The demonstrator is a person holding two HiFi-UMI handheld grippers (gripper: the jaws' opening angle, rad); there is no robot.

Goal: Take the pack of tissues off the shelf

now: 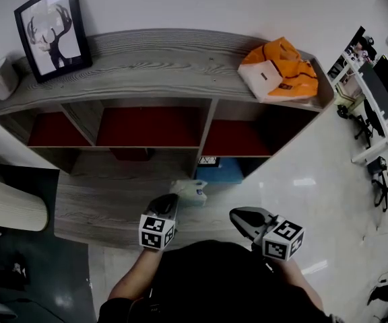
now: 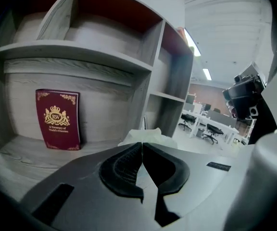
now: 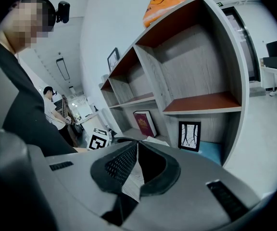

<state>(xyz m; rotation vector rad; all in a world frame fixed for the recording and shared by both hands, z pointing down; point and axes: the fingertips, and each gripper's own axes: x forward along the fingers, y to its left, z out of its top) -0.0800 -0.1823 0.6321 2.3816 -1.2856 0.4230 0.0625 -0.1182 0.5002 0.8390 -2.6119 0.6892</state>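
Observation:
The pack of tissues (image 1: 189, 190), pale and crumpled, hangs at the tip of my left gripper (image 1: 172, 198), just above the front of the grey shelf unit's (image 1: 147, 66) lowest board. In the left gripper view the jaws (image 2: 141, 144) stand together, and the pack (image 2: 147, 136) bulges out right behind their tips, pinched by its wrapper edge. My right gripper (image 1: 236, 214) hovers to the right of it, shut with nothing in it. In the right gripper view its jaws (image 3: 137, 144) meet, with the pack (image 3: 154, 140) beyond them.
A dark red book (image 2: 57, 120) leans in the lowest left compartment. A small framed print (image 3: 189, 136) and a blue object (image 1: 222, 170) sit low at the right. A framed picture (image 1: 51, 29) and an orange bag (image 1: 280, 69) rest on top. Desks (image 1: 376, 106) stand at right.

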